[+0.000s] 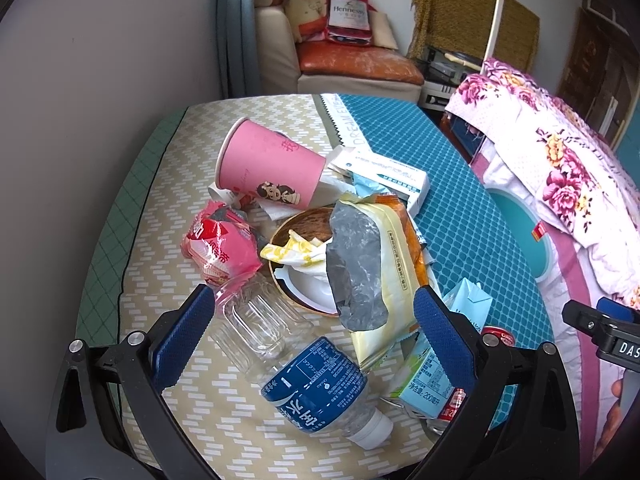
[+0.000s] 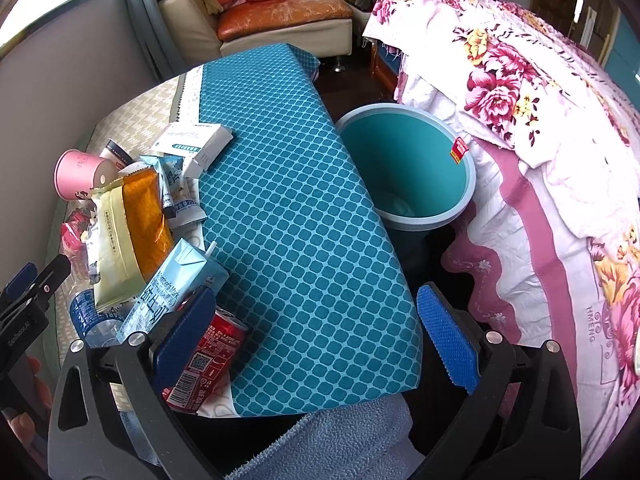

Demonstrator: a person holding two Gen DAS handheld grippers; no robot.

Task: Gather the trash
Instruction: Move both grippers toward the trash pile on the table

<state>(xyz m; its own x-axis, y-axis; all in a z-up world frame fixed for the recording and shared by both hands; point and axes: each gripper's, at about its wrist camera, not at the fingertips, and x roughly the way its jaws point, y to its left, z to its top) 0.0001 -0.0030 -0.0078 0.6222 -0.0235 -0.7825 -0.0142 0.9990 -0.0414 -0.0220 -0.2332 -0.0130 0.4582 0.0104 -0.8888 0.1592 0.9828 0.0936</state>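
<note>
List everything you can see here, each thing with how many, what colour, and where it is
water bottle: one, clear with blue label, lying on the table nearest the left gripper
paper cup: one, pink, on its side at the back of the pile
bowl: one, brown, mid-pile, wrappers in it
snack bag: one, yellow and orange, over the bowl
pink wrapper: one, left of the bowl
milk carton: one, light blue, front of the pile
can: one, red, at the table's near edge
white box: one, behind the pile
trash bin: one, teal, on the floor beside the table
table: one, teal and beige cover
left gripper: open
right gripper: open
</note>
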